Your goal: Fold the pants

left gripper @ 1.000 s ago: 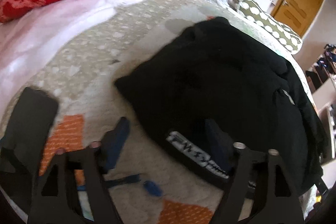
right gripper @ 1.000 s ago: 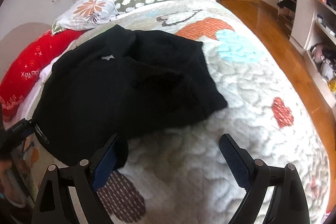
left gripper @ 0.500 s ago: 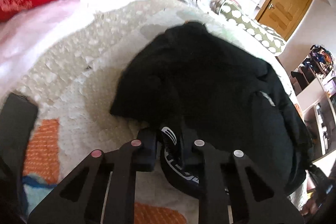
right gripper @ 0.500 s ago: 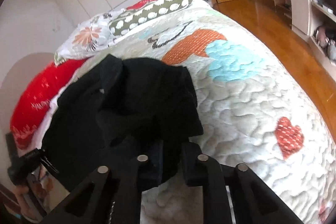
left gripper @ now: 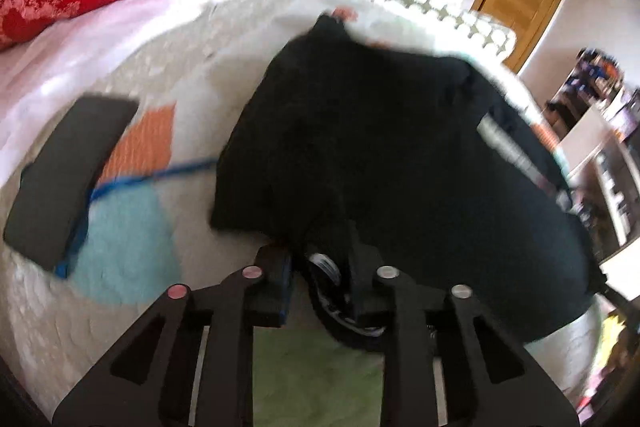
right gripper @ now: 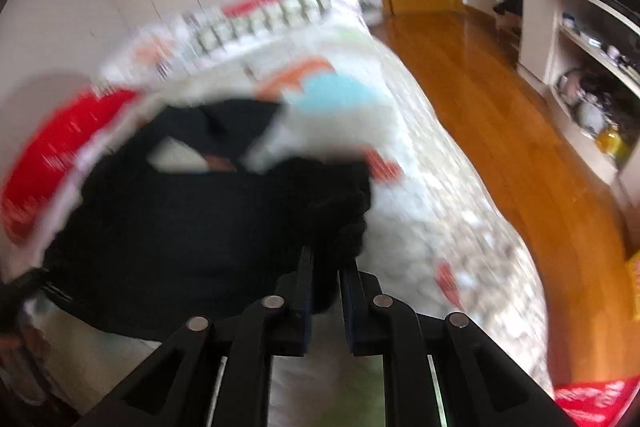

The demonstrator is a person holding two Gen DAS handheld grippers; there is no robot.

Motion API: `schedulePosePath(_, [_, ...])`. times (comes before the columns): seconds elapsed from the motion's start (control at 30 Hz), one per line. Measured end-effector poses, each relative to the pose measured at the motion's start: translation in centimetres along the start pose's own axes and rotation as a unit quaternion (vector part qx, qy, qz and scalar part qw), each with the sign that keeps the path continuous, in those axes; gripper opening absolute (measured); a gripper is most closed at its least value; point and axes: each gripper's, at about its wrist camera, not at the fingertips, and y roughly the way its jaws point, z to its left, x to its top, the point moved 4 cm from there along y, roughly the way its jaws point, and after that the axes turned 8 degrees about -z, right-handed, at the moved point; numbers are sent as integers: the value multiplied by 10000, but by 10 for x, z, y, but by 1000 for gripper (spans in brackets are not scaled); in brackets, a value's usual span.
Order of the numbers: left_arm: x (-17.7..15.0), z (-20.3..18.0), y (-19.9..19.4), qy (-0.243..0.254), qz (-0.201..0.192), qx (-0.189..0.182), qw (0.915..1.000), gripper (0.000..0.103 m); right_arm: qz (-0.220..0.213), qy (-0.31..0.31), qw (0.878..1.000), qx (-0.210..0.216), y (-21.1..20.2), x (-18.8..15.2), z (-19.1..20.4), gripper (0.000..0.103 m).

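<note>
left gripper [left gripper: 320, 267]: clamped on waistband edge of the pants [left gripper: 400, 155], at 6 o'clock of the garment.
right gripper [right gripper: 325, 267]: narrow, pinching the opposite edge.
pants: bunched on quilt [left gripper: 132, 227]; two-corner hold likely for lifting it flat.

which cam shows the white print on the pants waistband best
The left wrist view: the white print sits on the black pants, pinched in the left gripper. The right wrist view, blurred, shows only plain black fabric in the right gripper, no print.
</note>
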Motion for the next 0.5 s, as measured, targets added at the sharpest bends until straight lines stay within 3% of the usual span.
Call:
schedulePosePath(0.03, [-1, 4, -2, -13, -17, 40, 10000, 38, 166, -18, 9997, -167, 3, -9, -8, 28])
schedulePosePath(0.07, [0, 9, -9, -79, -62, 55, 9999, 41, 132, 55, 9997, -212, 1, -9, -12, 34])
schedulePosePath(0.17, [12, 21, -29, -149, -229, 56, 9996, 46, -215, -47, 9966, -788, -23, 0, -18, 38])
schedulePosePath(0.23, [21, 30, -47, -37, -579, 535, 9969, 46, -476, -164, 9944, -924, -38, 11, -13, 38])
schedulePosePath(0.27, [27, 33, -54, 4, -718, 660, 9952, 46, -545, -147, 9956, -754, -41, 18, -8, 38])
schedulePosePath(0.37, [36, 32, -58, 19, -762, 578, 9954, 46, -602, -313, 9977, -77, -43, 22, 18, 38])
schedulePosePath(0.5, [33, 19, -40, 135, -603, 396, 9973, 47, -278, -675, 9963, 458, -11, 14, 64, 38])
